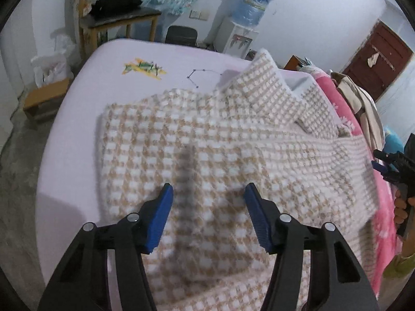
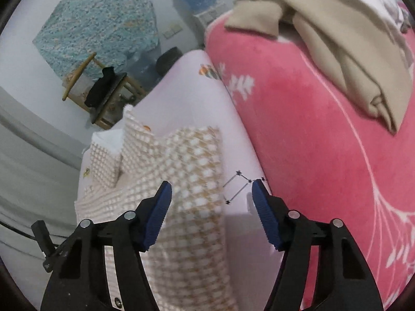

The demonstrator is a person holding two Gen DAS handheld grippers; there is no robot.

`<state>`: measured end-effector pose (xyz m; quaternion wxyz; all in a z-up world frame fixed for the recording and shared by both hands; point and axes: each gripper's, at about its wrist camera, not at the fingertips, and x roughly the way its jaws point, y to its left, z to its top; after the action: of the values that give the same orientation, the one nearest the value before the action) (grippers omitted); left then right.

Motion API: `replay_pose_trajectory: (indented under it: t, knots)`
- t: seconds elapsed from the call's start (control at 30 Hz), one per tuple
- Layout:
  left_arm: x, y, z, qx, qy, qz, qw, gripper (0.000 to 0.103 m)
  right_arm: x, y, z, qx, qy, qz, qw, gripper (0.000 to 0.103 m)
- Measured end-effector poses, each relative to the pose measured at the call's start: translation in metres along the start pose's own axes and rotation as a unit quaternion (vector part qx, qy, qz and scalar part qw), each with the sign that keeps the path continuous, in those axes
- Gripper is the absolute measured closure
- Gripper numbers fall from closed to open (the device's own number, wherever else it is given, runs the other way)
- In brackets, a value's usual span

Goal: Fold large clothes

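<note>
A beige-and-white checked garment (image 1: 207, 140) lies spread on the lilac bed sheet (image 1: 135, 54), its collar end (image 1: 262, 83) raised at the far side. My left gripper (image 1: 208, 190) hovers over the near part of the cloth with its blue pads (image 1: 162, 212) apart; a soft ridge of fabric runs between them, and neither pad presses on it. In the right wrist view the same garment (image 2: 186, 171) lies to the left. My right gripper (image 2: 211, 185) stands open above its right edge and the bare sheet (image 2: 241, 223). The right gripper (image 1: 396, 163) also shows at the left view's right border, held by a hand.
A pink blanket (image 2: 298, 119) with white leaf print borders the sheet on the right, with a folded beige cloth (image 2: 345, 51) on top. Beyond the bed stand a wooden chair (image 1: 116, 18), a water dispenser (image 1: 246, 20) and a brown door (image 1: 378, 57). Bare concrete floor (image 1: 18, 181) lies to the left.
</note>
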<state>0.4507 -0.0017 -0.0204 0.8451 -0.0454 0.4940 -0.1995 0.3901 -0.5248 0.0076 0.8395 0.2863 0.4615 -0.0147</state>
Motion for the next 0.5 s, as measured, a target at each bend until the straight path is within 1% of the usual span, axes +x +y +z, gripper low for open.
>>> replay_pose_trajectory:
  t: [0.03,0.1,0.13,0.2,0.3,0.33,0.4,0.43,0.5]
  knots:
    - [0.001,-0.002,-0.001,0.008,-0.001,0.002,1.0000,0.063,0.002,0.001,-0.002,-0.004,0.001,0.002,1.000,0.041]
    - [0.005,-0.006,-0.001,0.017,-0.001,0.018,0.9997,0.075,0.006,0.001,-0.001,-0.010,-0.001,0.003,1.000,0.041]
    - [0.006,-0.006,0.000,0.021,-0.003,0.023,0.9995,0.085,0.007,-0.001,-0.001,-0.012,-0.001,0.003,1.000,0.041]
    - [0.002,-0.007,0.002,0.029,-0.016,0.030,0.9990,0.095,0.006,-0.003,0.001,-0.016,-0.004,0.004,1.000,0.041]
    - [-0.020,-0.014,0.006,0.050,-0.057,0.036,0.9965,0.096,0.009,0.000,0.003,-0.026,-0.009,0.001,1.000,0.041]
    - [-0.034,-0.018,0.008,0.061,-0.080,0.042,0.9940,0.096,0.009,0.002,0.003,-0.031,-0.010,0.000,0.999,0.041]
    - [-0.052,-0.020,0.010,0.072,-0.111,0.067,0.9889,0.096,0.009,0.006,0.002,-0.040,-0.012,-0.003,0.999,0.041]
    - [-0.056,-0.016,0.011,0.069,-0.117,0.076,0.9878,0.096,0.010,0.009,0.002,-0.045,-0.013,-0.003,0.999,0.041]
    - [-0.050,-0.005,0.010,0.055,-0.103,0.082,0.9898,0.096,0.016,0.014,0.002,-0.055,-0.013,-0.008,0.998,0.041]
